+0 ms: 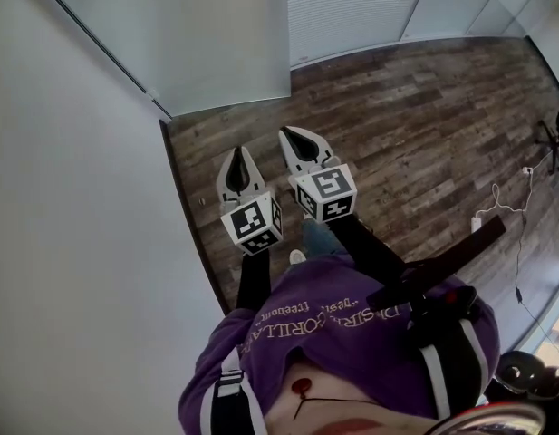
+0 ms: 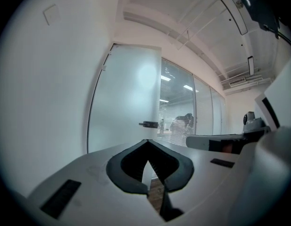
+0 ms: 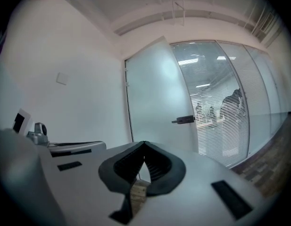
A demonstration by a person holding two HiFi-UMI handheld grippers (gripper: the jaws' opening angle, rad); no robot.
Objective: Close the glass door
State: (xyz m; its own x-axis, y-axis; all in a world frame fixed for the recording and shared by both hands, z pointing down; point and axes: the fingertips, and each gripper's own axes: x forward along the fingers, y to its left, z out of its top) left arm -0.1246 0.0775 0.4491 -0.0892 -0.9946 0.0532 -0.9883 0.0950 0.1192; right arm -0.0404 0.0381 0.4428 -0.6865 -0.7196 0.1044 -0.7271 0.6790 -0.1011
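Observation:
A frosted glass door (image 1: 216, 34) stands swung open into the room, hinged at the white wall (image 1: 71, 198). In the left gripper view the door (image 2: 126, 102) and its dark handle (image 2: 148, 124) lie ahead, some way off. From the right gripper view the door (image 3: 154, 98) and the handle (image 3: 184, 120) also show ahead. My left gripper (image 1: 238, 152) and right gripper (image 1: 293, 134) are held side by side, pointing level at the door and short of it. Both have their jaw tips together with nothing between them: left gripper (image 2: 146, 141), right gripper (image 3: 144, 143).
Wood-plank floor (image 1: 415, 125) spreads to the right. A glass partition with blinds (image 1: 351, 7) runs along the far side beyond the door. White cables (image 1: 501, 202) and a dark stand (image 1: 551, 143) sit at the right edge. The white wall hems in the left side.

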